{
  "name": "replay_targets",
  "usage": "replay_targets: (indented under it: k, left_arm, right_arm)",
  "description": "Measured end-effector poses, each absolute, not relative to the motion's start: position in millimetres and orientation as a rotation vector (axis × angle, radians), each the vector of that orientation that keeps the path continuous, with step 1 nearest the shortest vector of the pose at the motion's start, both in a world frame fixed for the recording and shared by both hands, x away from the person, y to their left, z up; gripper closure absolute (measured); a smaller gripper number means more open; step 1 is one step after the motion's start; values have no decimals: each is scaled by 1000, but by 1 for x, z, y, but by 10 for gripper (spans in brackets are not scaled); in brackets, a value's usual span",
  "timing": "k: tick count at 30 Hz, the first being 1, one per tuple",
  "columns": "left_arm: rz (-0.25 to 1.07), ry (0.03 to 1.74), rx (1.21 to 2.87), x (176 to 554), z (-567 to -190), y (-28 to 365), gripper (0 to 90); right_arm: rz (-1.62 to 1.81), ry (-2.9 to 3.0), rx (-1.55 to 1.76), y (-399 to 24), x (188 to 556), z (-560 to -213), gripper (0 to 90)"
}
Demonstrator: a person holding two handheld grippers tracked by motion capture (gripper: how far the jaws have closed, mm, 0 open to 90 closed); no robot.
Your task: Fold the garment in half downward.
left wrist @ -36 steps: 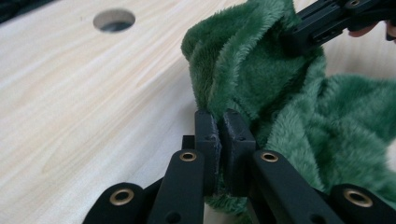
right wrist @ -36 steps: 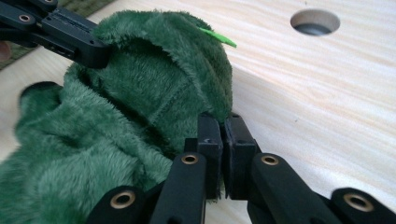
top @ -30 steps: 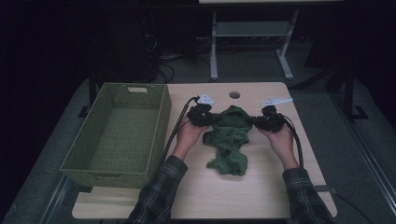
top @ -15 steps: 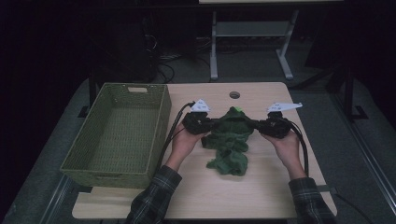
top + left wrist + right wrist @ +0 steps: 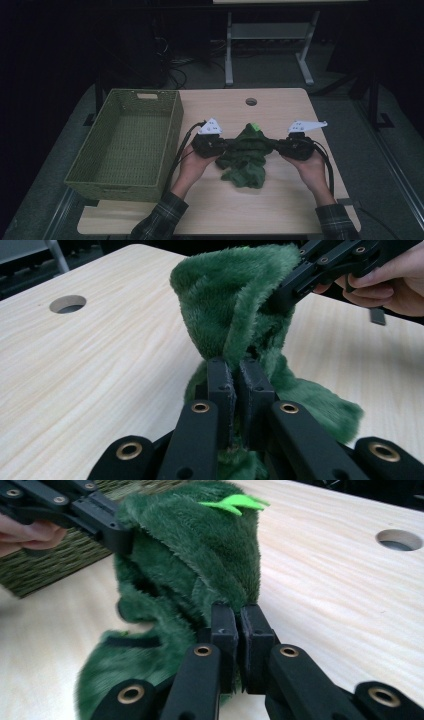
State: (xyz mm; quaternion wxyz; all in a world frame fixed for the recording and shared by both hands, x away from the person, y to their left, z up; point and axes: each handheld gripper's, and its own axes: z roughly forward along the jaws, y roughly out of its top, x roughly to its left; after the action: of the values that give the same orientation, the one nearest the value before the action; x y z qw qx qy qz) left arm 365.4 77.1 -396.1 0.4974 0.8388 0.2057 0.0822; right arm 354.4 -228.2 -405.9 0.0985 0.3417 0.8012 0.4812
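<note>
Since a second ago both hands have drawn toward the person and spread the cloth (image 5: 246, 152) wider. The left gripper (image 5: 237, 385) and right gripper (image 5: 238, 625) each have their fingers clamped on an edge, probably to stretch it flat above the counter (image 5: 280, 205), beside the basket (image 5: 85, 177).

From above, the room is dim and the far floor falls into black; only my table (image 5: 280, 105) catches soft light. Up close my two views are brighter and even, without glare. The cloth's (image 5: 115, 680) lower edge is blurred.
</note>
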Motion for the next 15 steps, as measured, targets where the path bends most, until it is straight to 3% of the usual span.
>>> replay_targets:
  k: [15]
  left_arm:
    - [177, 402, 2075, 334, -411, 85, 848]
  right_arm:
    - [1368, 2474, 900, -220, 310, -413, 855]
